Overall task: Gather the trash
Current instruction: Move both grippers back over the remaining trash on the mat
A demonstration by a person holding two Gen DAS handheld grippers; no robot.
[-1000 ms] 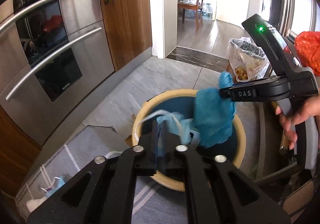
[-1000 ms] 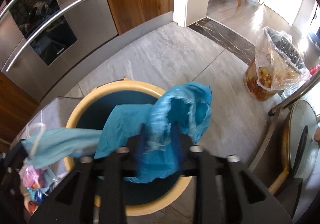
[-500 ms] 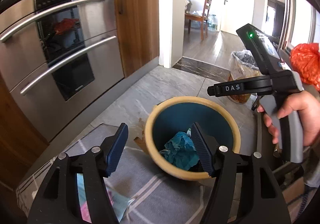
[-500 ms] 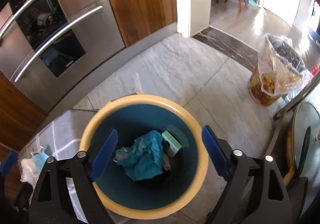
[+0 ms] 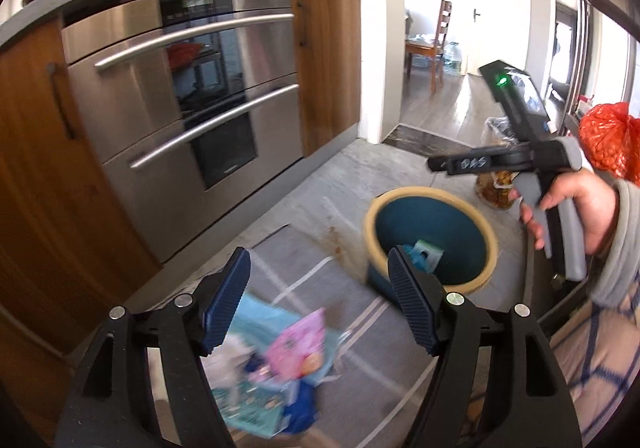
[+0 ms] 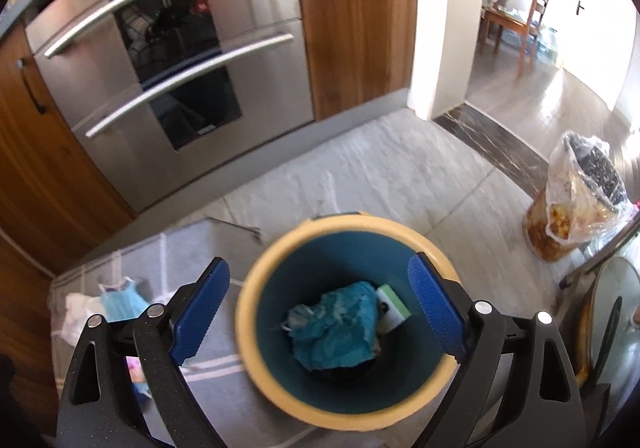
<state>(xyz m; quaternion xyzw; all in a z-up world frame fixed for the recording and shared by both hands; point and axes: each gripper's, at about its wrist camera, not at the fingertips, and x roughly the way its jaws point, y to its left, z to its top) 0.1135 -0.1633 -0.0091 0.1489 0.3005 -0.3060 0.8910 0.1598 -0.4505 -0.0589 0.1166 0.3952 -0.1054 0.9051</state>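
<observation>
A teal bin with a yellow rim (image 6: pixel 248 328) stands on the floor. Inside lie a crumpled blue plastic bag (image 6: pixel 332 332) and a small white and green box (image 6: pixel 394 306). My right gripper (image 6: pixel 320 280) hovers above the bin, its jaws opening with nothing between the pads. My left gripper (image 5: pixel 318 288) is left of the bin (image 5: pixel 400 193), also opening and empty. Below it on the mat lies loose trash: a pink wrapper (image 5: pixel 296 348) and light blue sheets (image 5: pixel 256 312). A hand holds the right gripper's body (image 5: pixel 472 163) above the bin.
A steel double oven (image 5: pixel 192 99) and wooden cabinets fill the left. The grey striped mat (image 5: pixel 360 328) lies by the bin. A clear bag of food scraps (image 6: pixel 576 207) stands at the right, an orange bag (image 5: pixel 612 139) beyond it. More light blue litter (image 6: pixel 120 300) lies on the mat.
Both grippers let go of the blue bag, which dropped into the bin. Both opened wide and rose. The left one swung left over the litter on the mat.
</observation>
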